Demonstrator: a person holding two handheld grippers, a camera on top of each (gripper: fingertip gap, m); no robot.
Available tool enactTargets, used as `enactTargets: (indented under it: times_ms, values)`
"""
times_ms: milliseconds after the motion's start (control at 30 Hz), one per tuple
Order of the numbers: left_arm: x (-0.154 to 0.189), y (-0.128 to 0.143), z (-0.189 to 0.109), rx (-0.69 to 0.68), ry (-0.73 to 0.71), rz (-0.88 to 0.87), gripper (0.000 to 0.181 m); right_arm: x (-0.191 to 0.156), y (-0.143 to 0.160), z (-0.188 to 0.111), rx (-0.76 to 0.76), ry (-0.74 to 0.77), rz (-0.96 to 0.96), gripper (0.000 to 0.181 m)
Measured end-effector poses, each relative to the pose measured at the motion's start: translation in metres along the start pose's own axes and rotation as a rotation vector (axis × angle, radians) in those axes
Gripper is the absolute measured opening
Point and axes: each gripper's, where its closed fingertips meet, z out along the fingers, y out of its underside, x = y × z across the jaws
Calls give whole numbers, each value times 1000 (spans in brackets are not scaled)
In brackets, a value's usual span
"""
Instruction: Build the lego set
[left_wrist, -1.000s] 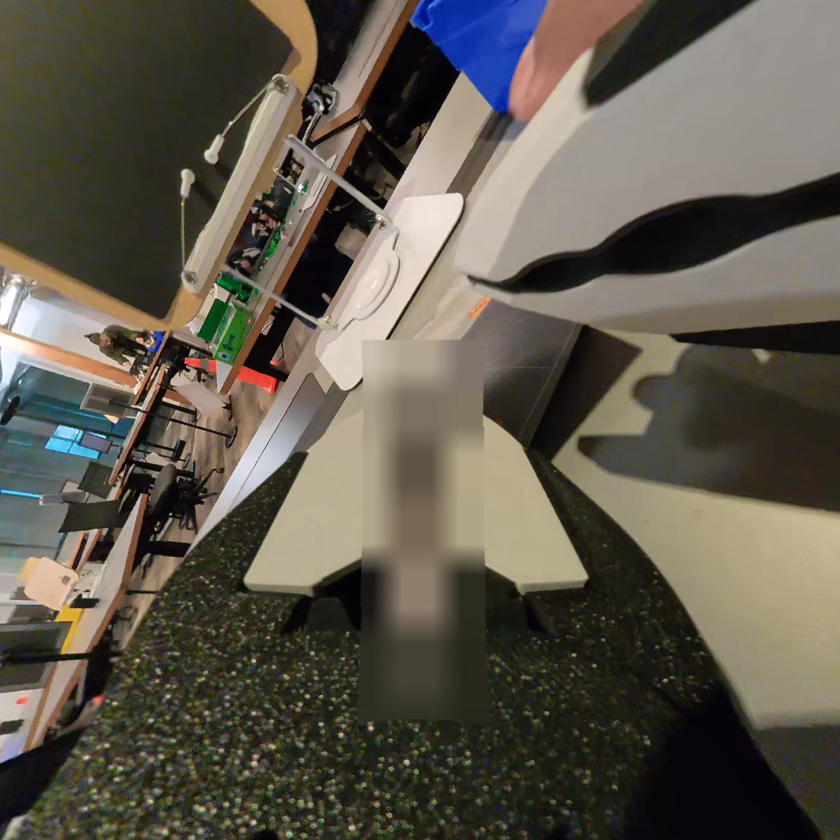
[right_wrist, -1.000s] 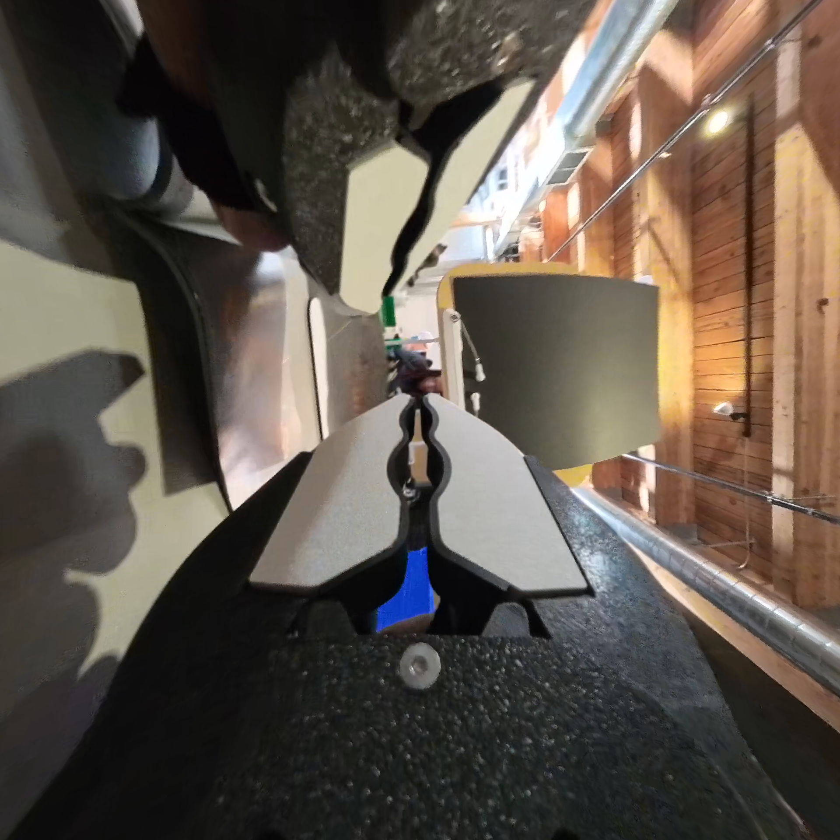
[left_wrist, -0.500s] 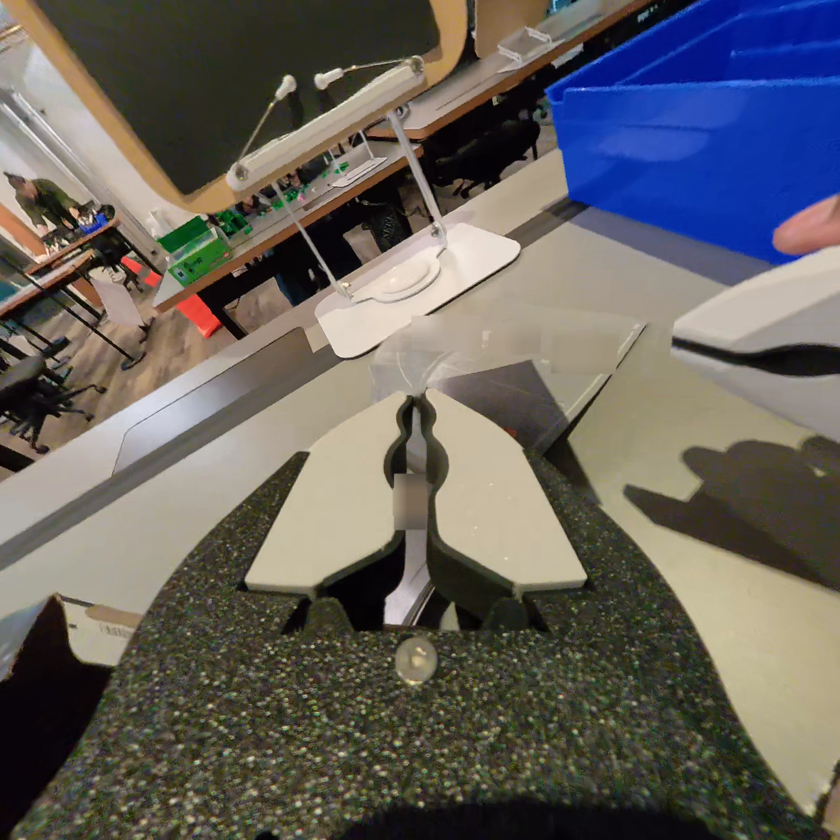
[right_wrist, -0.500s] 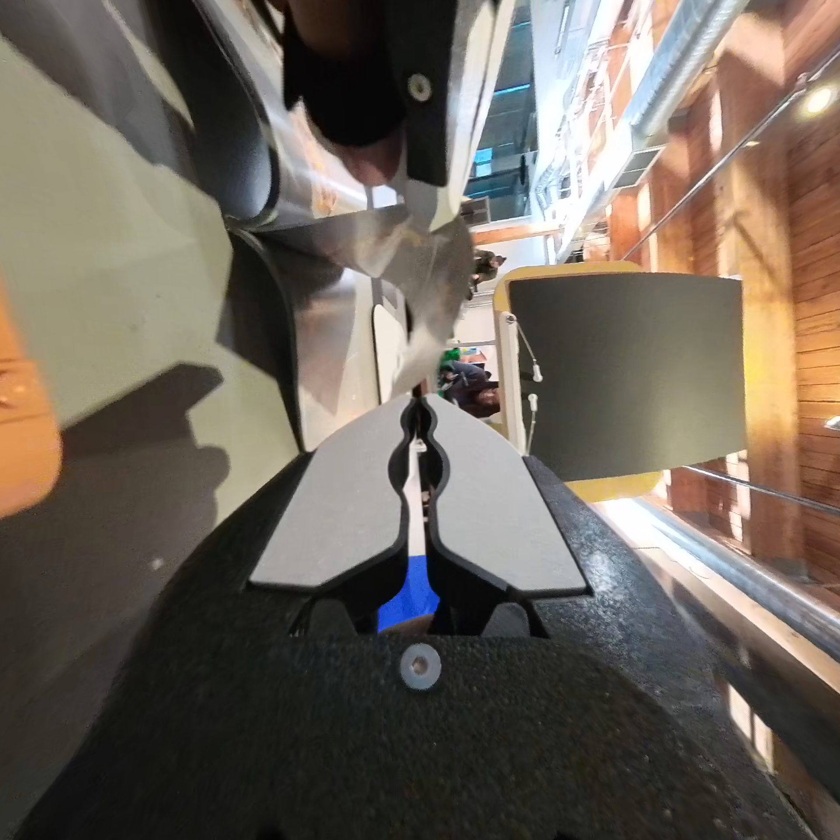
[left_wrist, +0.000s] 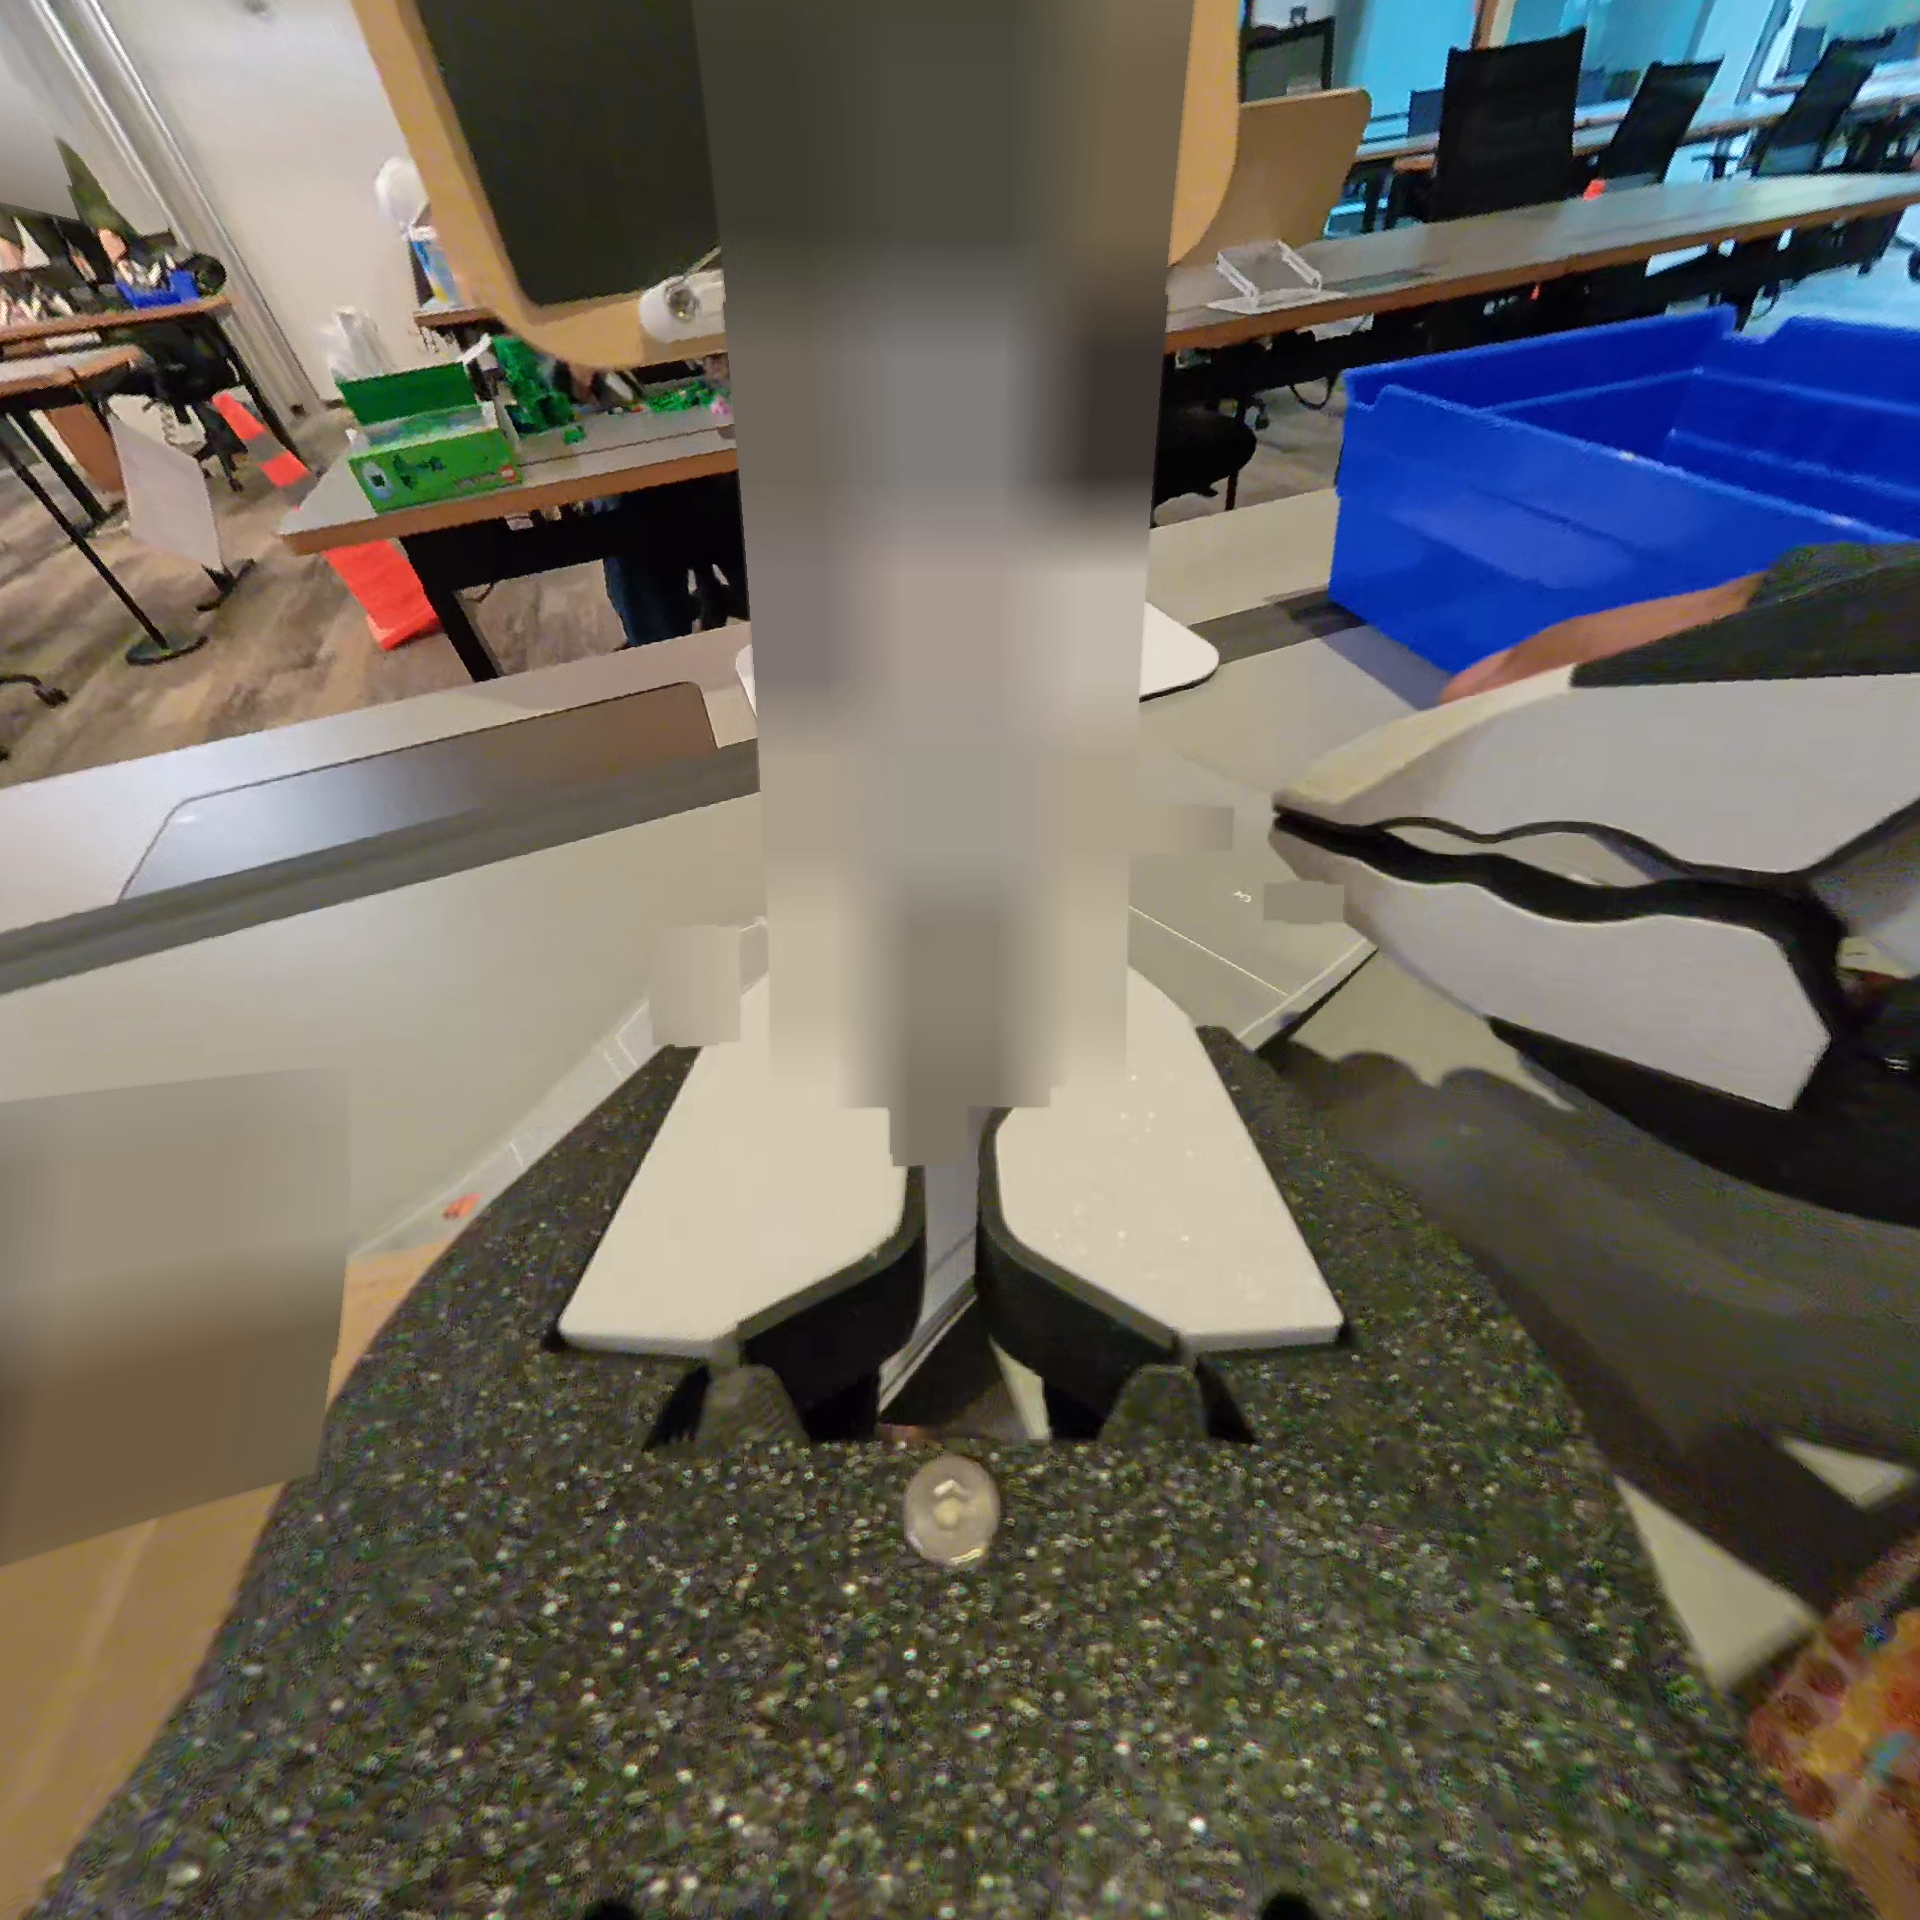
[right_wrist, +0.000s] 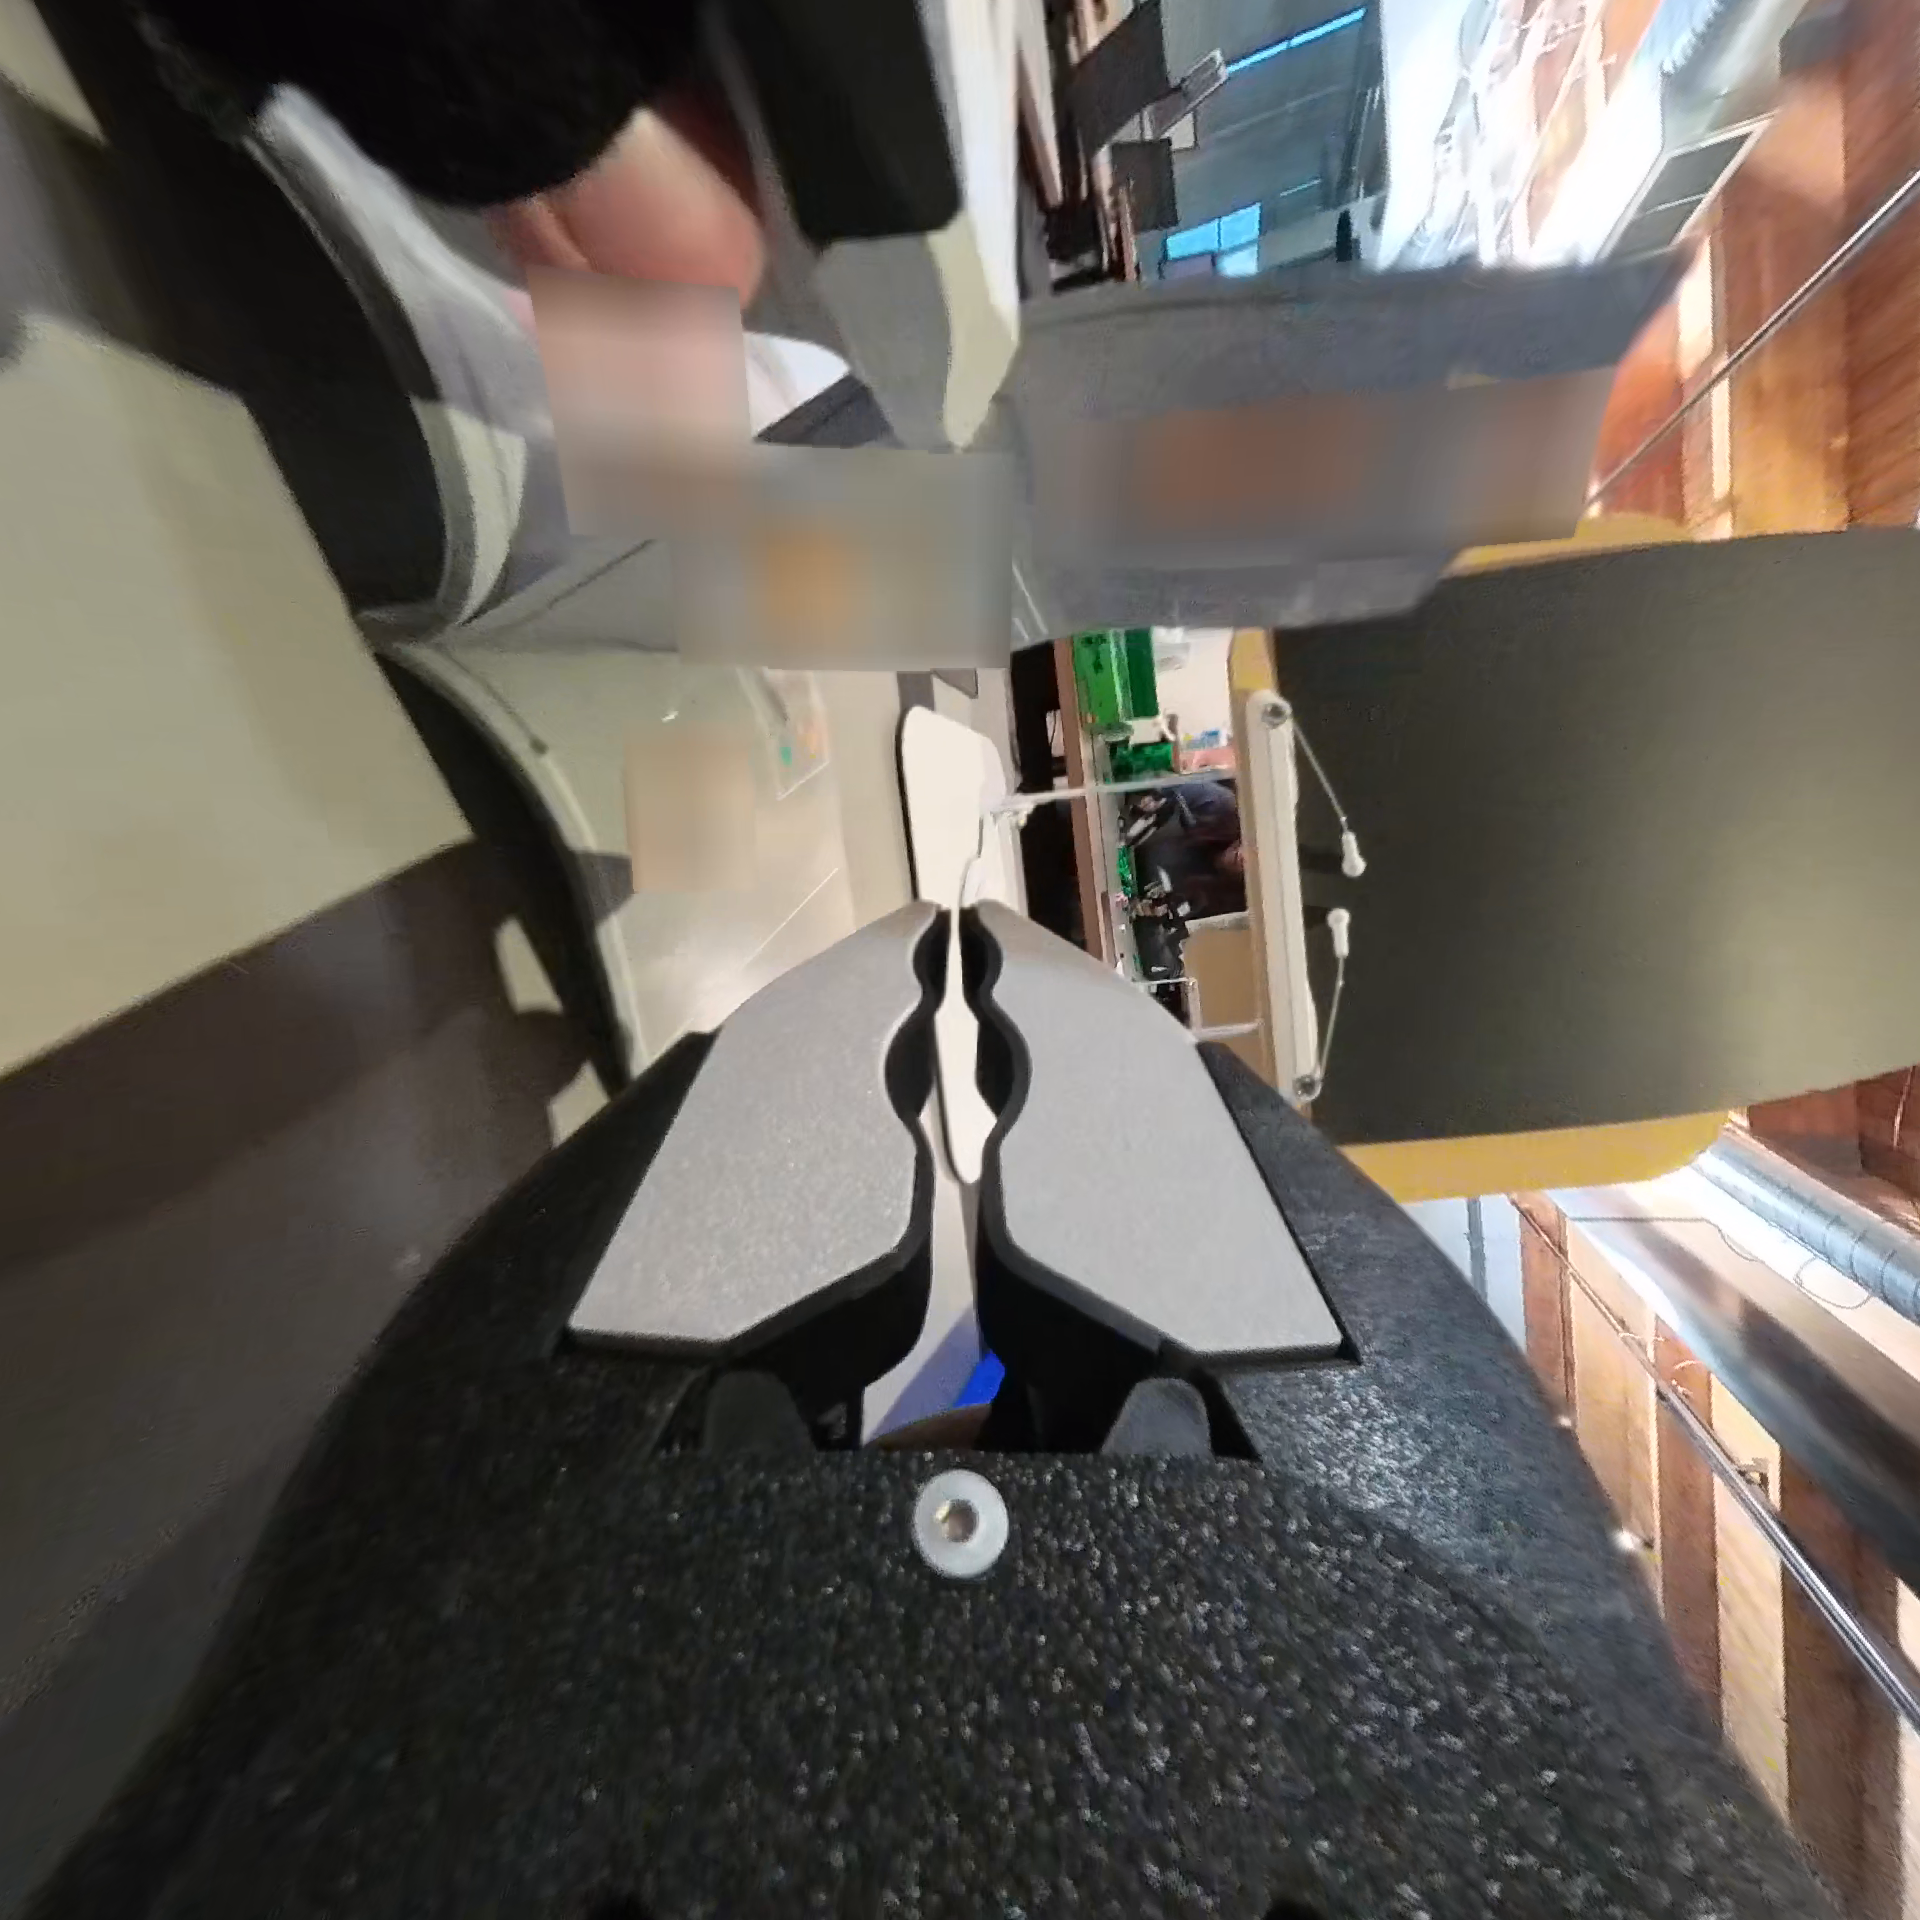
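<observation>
My left gripper is shut on a thin glossy sheet that stands upright in front of its camera; a mosaic patch covers the sheet and the fingertips. The sheet looks like a page of an open booklet lying on the grey table, but I cannot tell for sure. In the right wrist view the left gripper is at the top with the sheet stretching out from it. My right gripper is shut and empty. It also shows at the right of the left wrist view, close beside the sheet. No loose bricks are in view.
A blue bin stands at the back right of the table. A white lamp base sits behind the sheet. A tan cardboard piece lies at the lower left. Green boxes are on a far table. Left tips to right tips: about 8 centimeters.
The left gripper has swung from tilted to level, lifting the sheet upright before its camera. The right gripper has stayed shut and now sits close on the right.
</observation>
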Motion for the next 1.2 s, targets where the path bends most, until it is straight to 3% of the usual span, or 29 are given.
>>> enactTargets:
  times_ms: [233,867,1000,1200]
  values:
    - [-8,5,-7,12,9,-127,3,-3,-8,5,25,3,-16,2]
    - [-5,7,-7,11,33,-112,3,-7,-10,6,43,7,-8,1]
    - [-2,5,-7,12,36,-82,3,-3,-8,9,49,7,54,1]
    - [13,0,-1,11,48,83,4,4,10,28,18,-58,358,1]
